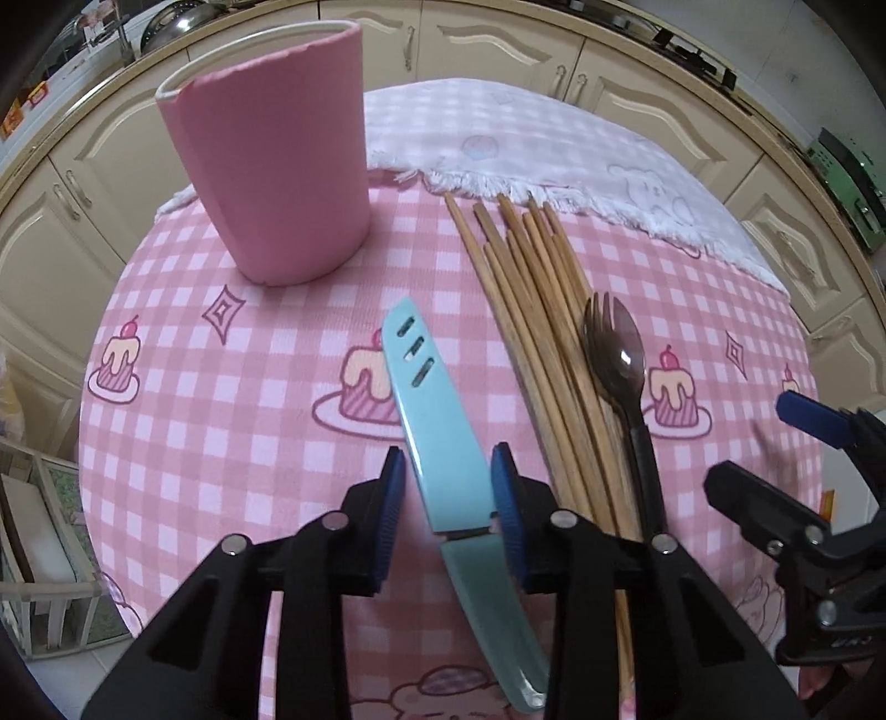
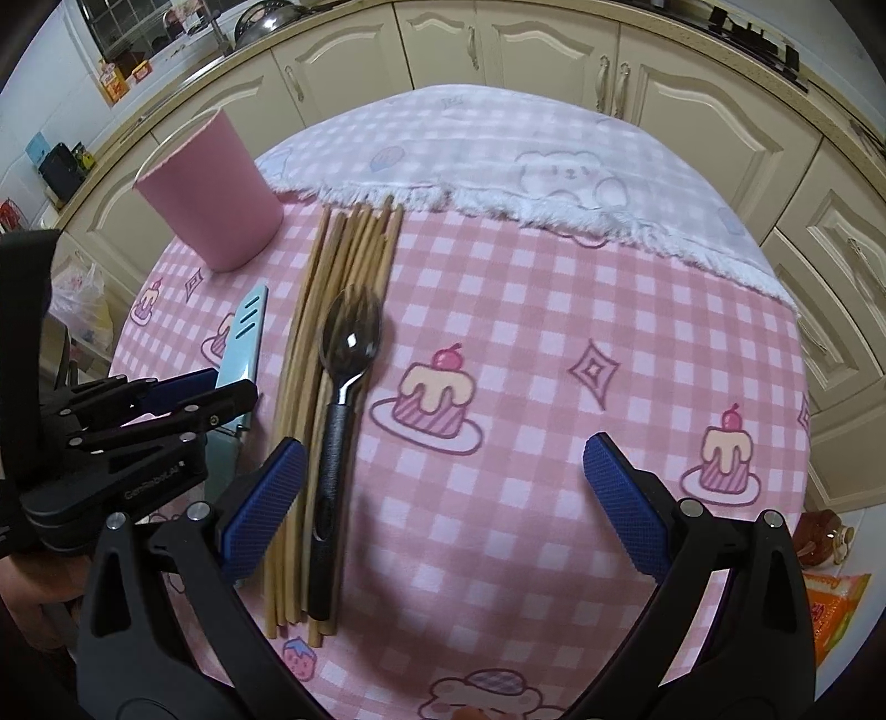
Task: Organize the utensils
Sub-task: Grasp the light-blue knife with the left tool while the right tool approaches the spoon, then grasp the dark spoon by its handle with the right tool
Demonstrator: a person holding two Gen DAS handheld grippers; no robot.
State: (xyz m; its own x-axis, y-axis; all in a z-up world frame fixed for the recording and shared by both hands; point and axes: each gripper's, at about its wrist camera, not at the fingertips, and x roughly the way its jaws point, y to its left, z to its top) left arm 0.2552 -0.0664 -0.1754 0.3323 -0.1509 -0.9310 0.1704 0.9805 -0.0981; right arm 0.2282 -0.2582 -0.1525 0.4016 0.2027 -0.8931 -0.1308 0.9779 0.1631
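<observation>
A light blue sheathed knife (image 1: 437,432) lies on the pink checked tablecloth (image 1: 194,432), and my left gripper (image 1: 448,471) is shut on it near where sheath meets handle, blue pads against both edges. To its right lie several wooden chopsticks (image 1: 531,310) and a black-handled spoon with a fork under it (image 1: 614,354). A pink cup (image 1: 271,183) stands upright at the back left. In the right wrist view my right gripper (image 2: 443,446) stands wide open above the cloth, its left finger over the chopsticks (image 2: 343,260), beside the spoon (image 2: 351,338). The knife (image 2: 243,338) and left gripper (image 2: 221,393) show at left.
A white fringed towel (image 2: 498,155) covers the table's far part. Cream kitchen cabinets (image 2: 554,50) ring the table. An orange packet (image 2: 836,603) and a bottle lie on the floor at right. The right gripper (image 1: 758,448) shows at the right edge of the left wrist view.
</observation>
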